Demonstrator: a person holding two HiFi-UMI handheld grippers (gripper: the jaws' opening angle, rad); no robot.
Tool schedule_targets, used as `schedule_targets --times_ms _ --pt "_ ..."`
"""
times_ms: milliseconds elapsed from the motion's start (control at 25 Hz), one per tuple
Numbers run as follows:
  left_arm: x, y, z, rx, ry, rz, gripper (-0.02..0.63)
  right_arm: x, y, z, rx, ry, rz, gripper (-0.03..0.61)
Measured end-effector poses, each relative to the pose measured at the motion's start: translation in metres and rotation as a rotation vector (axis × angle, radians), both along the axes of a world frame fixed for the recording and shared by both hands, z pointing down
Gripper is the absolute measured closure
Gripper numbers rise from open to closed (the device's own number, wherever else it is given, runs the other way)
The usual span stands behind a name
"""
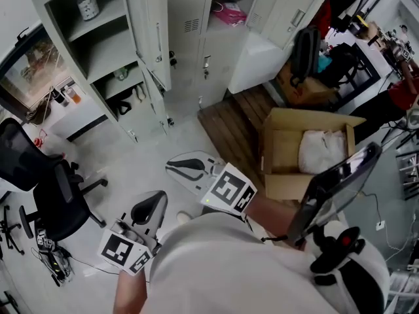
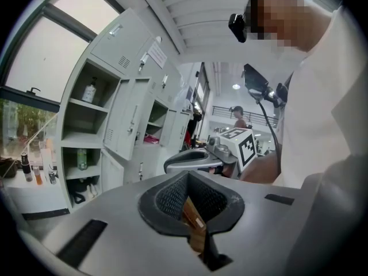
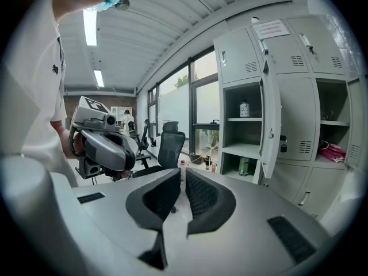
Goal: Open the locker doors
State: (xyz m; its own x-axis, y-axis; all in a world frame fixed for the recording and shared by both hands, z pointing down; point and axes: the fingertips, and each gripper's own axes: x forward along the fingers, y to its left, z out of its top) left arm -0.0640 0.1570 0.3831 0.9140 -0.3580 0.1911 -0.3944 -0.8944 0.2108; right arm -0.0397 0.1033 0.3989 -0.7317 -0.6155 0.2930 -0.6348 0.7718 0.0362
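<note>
Lockers (image 1: 186, 5): a grey bank along the top of the head view, across a pale floor from the person.
Doors: a tall door (image 1: 155, 31) in the left column hangs open beside shelves that carry a bottle (image 1: 87, 6). An upper door (image 1: 286, 8) at the right is swung wide. A lower middle door (image 1: 211, 67) is closed.
Left gripper (image 2: 190, 203): held close to the person's body, well apart from the lockers. Its pads are drawn all but together, and a brown sliver that cannot be identified shows in the slit.
Right gripper (image 3: 183, 193): beside the left gripper, jaws pressed to a thin slit with nothing between them.
Surroundings: a cardboard box (image 1: 308, 152) sits just beside a wooden platform (image 1: 229, 126). A black office chair (image 1: 46, 188) is at the left.
</note>
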Motion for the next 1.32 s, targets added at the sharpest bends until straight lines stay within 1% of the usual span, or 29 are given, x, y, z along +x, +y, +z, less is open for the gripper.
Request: schedule_targets --times_ms 440,680,960,1320 --pt "-0.017 0.011 0.003 0.005 0.011 -0.010 0.603 -0.024 0.015 0.001 0.006 0.018 -0.027 0.546" --pt "-0.024 0.019 0.004 0.008 0.016 -0.014 0.603 -0.030 0.023 0.001 0.007 0.027 -0.030 0.546" --pt "-0.024 0.024 0.006 0.010 0.014 -0.004 0.603 -0.028 0.027 0.002 0.008 0.022 -0.015 0.548" --pt "-0.016 0.019 0.006 0.012 -0.001 0.017 0.603 -0.019 0.023 0.002 0.010 0.025 -0.001 0.548"
